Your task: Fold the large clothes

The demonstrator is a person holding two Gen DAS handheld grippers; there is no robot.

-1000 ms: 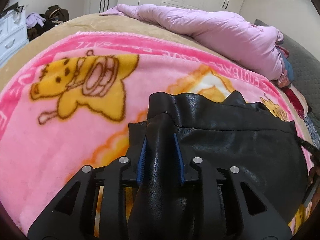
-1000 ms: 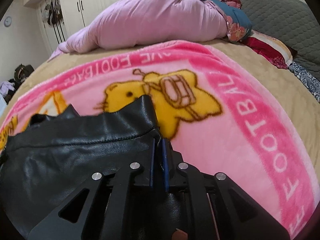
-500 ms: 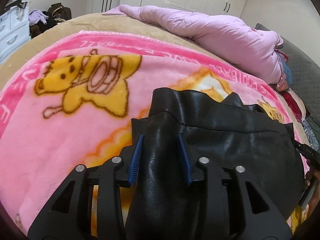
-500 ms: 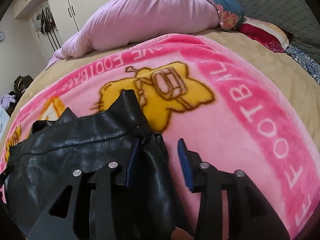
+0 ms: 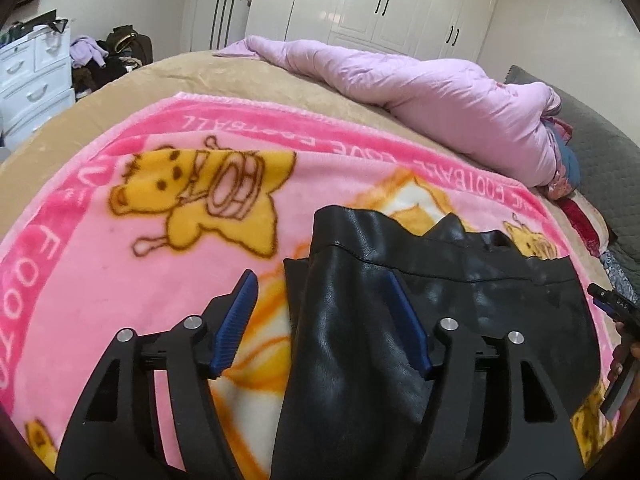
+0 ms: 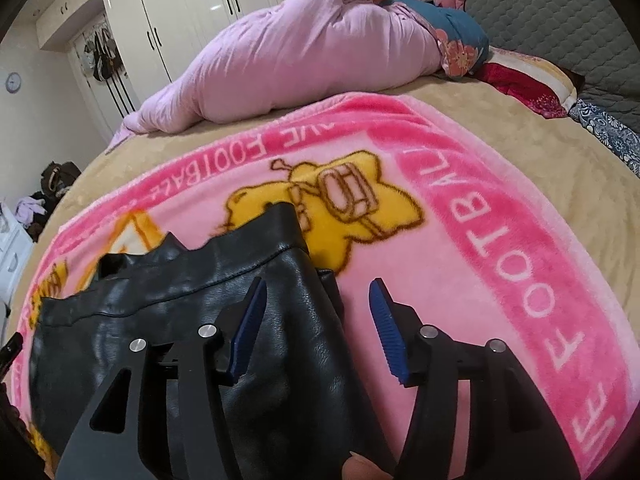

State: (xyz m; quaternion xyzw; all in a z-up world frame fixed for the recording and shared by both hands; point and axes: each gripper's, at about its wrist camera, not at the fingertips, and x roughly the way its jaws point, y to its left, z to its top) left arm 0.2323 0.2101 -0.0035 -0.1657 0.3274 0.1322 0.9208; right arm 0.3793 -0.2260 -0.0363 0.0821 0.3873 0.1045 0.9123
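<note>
I see the black leather garment lying folded and creased on the pink cartoon blanket, its glossy seamed edge facing the lilac duvet.

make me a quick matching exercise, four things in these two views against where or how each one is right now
1. left tongs
2. black leather garment
3. lilac duvet
4. white drawer unit

a. heaped along the far side of the bed
b. open, around a garment fold
c. beside the bed, by the wall
d. lying on the pink blanket

Pairs: 1-b, 2-d, 3-a, 4-c
</note>
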